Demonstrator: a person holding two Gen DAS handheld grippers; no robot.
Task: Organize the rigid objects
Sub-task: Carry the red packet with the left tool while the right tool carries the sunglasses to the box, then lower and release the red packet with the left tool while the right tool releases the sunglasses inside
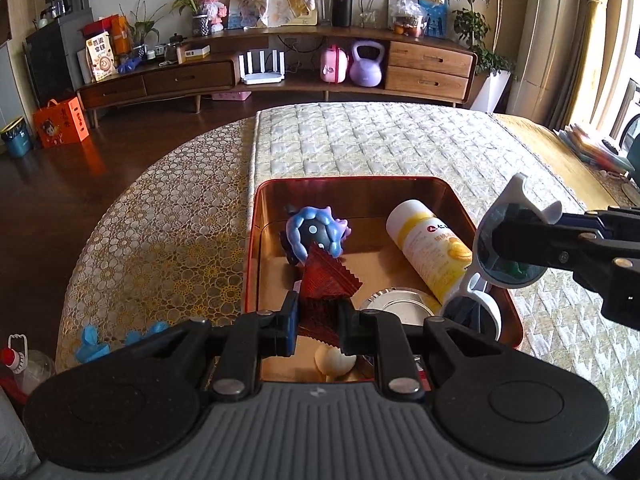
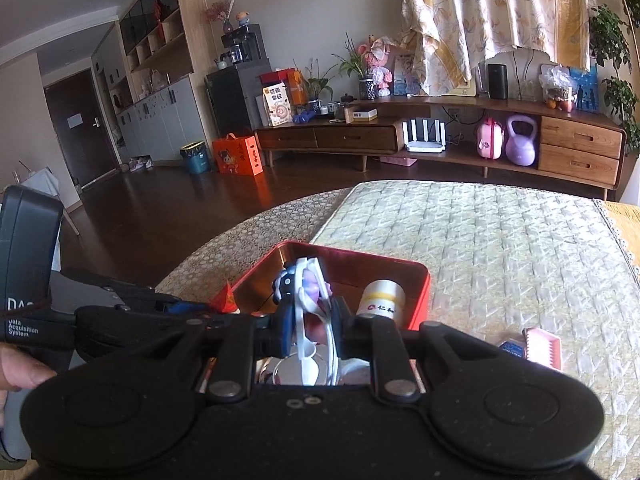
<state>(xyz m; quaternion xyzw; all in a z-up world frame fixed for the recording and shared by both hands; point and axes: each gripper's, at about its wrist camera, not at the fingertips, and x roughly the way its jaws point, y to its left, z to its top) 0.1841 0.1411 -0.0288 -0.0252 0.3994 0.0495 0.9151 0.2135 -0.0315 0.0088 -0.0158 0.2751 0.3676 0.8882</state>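
Note:
A red metal tin point(image 1: 460, 200) sits on the quilted table. My left gripper point(image 1: 318, 320) is shut on a red zigzag-edged packet point(image 1: 326, 280) and holds it over the tin's near side. My right gripper point(image 2: 310, 322) is shut on white sunglasses point(image 1: 488, 280), held over the tin's right edge; they also show in the right wrist view point(image 2: 308, 320). Inside the tin lie a blue toy figure point(image 1: 316, 232), a white and yellow bottle point(image 1: 428, 244), a round metal lid point(image 1: 396, 304) and a cream shell-like piece point(image 1: 334, 360).
A pink comb-like item point(image 2: 542, 348) and a small blue-labelled item point(image 2: 512, 348) lie on the quilt right of the tin. Blue pieces point(image 1: 94, 340) lie at the table's left edge. A long wooden cabinet point(image 1: 280, 76) stands across the floor.

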